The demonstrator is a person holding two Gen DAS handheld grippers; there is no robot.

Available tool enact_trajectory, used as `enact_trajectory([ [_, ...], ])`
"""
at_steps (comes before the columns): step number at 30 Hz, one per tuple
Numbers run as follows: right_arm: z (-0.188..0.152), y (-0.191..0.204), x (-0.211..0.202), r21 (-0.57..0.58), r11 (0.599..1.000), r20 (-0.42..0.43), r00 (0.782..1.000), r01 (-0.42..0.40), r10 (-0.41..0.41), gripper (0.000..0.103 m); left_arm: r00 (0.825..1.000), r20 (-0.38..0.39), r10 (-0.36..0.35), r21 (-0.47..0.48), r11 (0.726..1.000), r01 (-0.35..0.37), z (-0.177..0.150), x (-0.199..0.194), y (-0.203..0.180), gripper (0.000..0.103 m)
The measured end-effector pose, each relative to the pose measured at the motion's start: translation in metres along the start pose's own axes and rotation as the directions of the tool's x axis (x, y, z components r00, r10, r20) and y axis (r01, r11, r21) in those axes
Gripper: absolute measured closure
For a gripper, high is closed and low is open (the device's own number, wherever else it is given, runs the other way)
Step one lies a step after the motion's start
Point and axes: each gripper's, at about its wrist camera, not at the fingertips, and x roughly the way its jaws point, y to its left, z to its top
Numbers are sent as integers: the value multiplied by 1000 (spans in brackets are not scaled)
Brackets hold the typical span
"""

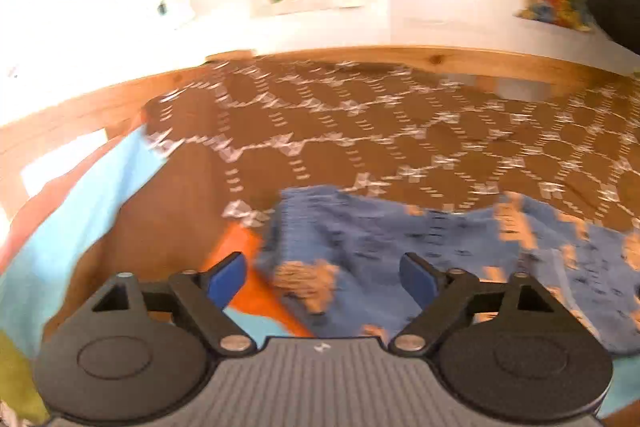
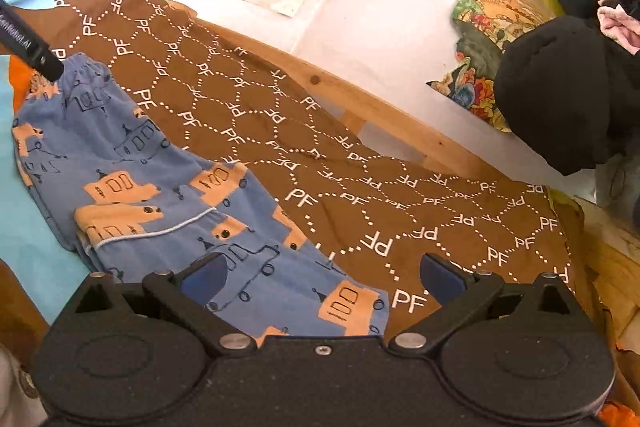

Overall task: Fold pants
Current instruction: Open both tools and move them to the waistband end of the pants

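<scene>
I see one pair of blue pants (image 2: 168, 195) lying flat on the brown patterned blanket (image 2: 360, 187), long axis running from the waistband at my far left to the leg hem just under my right gripper (image 2: 324, 277); that gripper is spread wide, holding nothing; my left gripper (image 1: 322, 277) hovers over the waistband end, also wide, empty; its view is blurred.
</scene>
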Motion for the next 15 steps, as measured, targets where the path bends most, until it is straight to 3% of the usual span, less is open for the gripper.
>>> enact_trajectory([
  [1, 0, 1, 0, -2, 1000, 4, 1000, 1, 0, 1, 1000, -25, 4, -15, 1000, -5, 2, 7, 6, 40],
  [3, 0, 2, -2, -5, 1000, 10, 1000, -5, 5, 1, 997, -75, -11, -44, 999, 8, 7, 19, 15, 59],
  [8, 4, 7, -7, -9, 999, 38, 999, -33, 34, 1, 982, -183, -45, -122, 992, 23, 11, 42, 29, 64],
  [9, 5, 9, -7, -14, 999, 43, 998, -40, 41, 1, 982, -180, -50, -133, 991, 26, 10, 42, 30, 79],
  [15, 24, 23, -5, -32, 993, 63, 991, -115, 117, 1, 996, -77, -34, 13, 999, 35, 19, 29, 20, 84],
])
